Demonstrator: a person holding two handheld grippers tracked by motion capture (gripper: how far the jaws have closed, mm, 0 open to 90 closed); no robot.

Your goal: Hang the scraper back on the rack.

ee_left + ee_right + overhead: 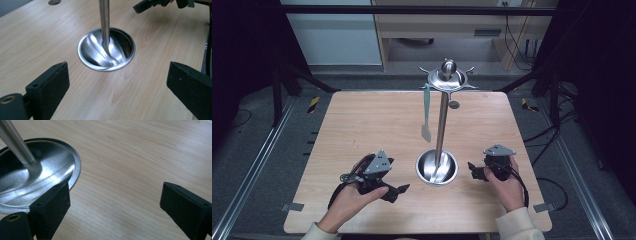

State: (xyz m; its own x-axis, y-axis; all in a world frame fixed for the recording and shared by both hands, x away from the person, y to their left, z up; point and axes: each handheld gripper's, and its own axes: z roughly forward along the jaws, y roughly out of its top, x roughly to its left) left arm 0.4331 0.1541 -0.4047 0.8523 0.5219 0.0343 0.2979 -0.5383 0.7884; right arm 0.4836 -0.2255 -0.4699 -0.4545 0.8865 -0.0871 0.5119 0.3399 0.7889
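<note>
The stand [441, 120] sits at centre frame in the high view: a steel pole rising from a dish-shaped base [437, 167] to a hooked top ring [447, 79] at upper centre. One teal-handled utensil [426, 112] hangs from a hook on the ring's left side, its blade clear of the table [362, 125]. Left gripper [398, 191] rests at lower left of centre, jaws well apart and holding nothing; its own view has the base [106, 50] straight ahead. Right gripper [473, 170] lies just beside the base at lower right, jaws likewise apart and bare. The utensil appears to be a spatula; the detail is too small to confirm. Recommended: approach the handle below the hook with jaws square to it, close firmly, then lift up off the hook before drawing away, keeping clear of the pole.
</note>
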